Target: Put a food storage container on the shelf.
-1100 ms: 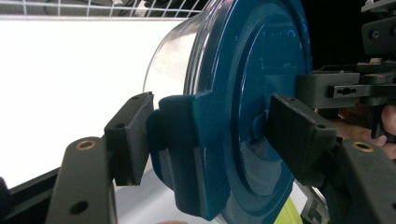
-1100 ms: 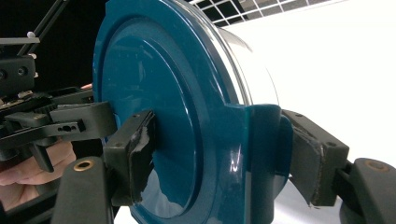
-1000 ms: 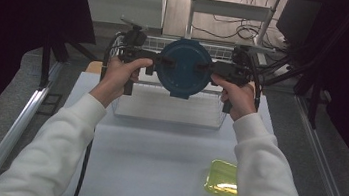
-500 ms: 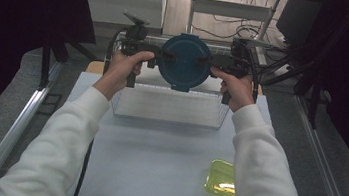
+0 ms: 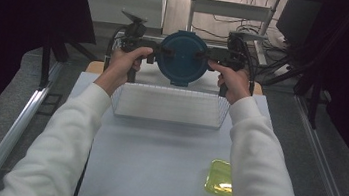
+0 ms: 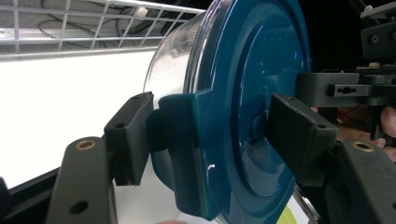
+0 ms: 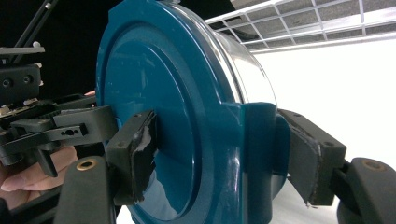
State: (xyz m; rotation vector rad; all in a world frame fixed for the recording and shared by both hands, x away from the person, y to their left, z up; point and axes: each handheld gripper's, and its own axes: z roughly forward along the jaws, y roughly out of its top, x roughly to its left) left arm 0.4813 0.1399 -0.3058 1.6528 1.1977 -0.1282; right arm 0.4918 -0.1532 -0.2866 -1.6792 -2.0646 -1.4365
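one teal lid [image 5: 183, 59], two claws [image 5: 165, 55] [image 5: 202, 59] clamping

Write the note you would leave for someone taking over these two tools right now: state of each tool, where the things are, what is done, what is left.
Left tool: shut on the left clip of the blue-lidded container.
Right tool: shut on the opposite clip of its blue lid.
The container, clear-bodied, is held up between both tools, lid toward the person, above the far edge of the white wire basket.
A yellow-green tray lies on the table, near right, untouched.
Done: container gripped on both sides and lifted.
Left: probably lower it into the basket, then release both tools together; dropping one side alone would likely tip it.
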